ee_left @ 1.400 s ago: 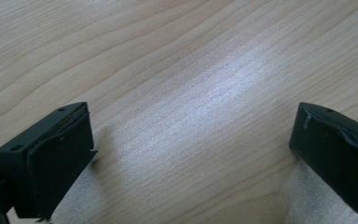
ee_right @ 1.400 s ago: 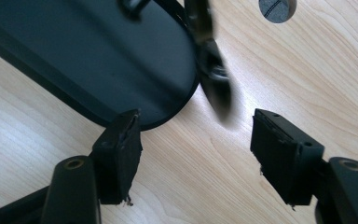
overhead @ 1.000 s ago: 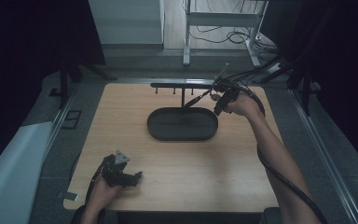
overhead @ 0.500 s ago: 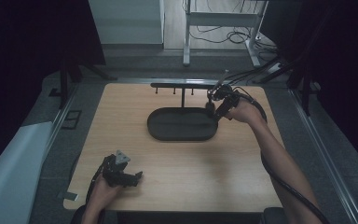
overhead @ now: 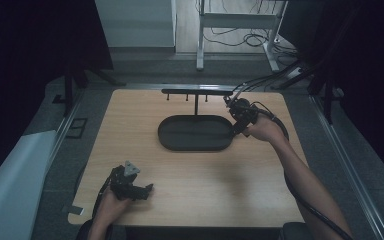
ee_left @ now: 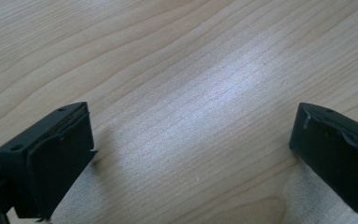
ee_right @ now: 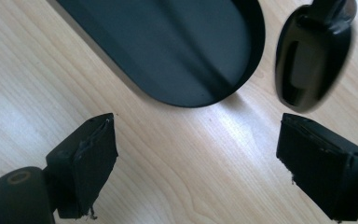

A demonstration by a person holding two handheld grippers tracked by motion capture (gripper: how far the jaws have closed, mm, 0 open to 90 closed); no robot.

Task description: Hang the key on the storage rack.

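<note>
A black oval tray (overhead: 195, 133) lies on the middle of the wooden table (overhead: 205, 175); its rounded end (ee_right: 168, 46) sits just beyond my right gripper's jaws. My right gripper (overhead: 236, 129) hovers at the tray's right end. Its jaws (ee_right: 200, 163) have just been opening and stand open with only bare wood between them. A glossy black spoon bowl (ee_right: 314, 51) hangs blurred up and to the right of those jaws, clear of both pads. My left gripper (overhead: 147, 189) rests near the table's front left, open (ee_left: 191, 154) over bare wood.
A black rack (overhead: 196, 92) with small hooks stands behind the tray on a thin post. Cables trail from the right gripper off the table's far right. Metal rails run along both table sides, and a white sheet (overhead: 10, 175) lies on the floor at left.
My right gripper has drawn back from the rack's right end, toward me and lower, to the tray's right end. A long dark utensil at its jaws earlier is no longer between them. The left gripper has stayed put.
</note>
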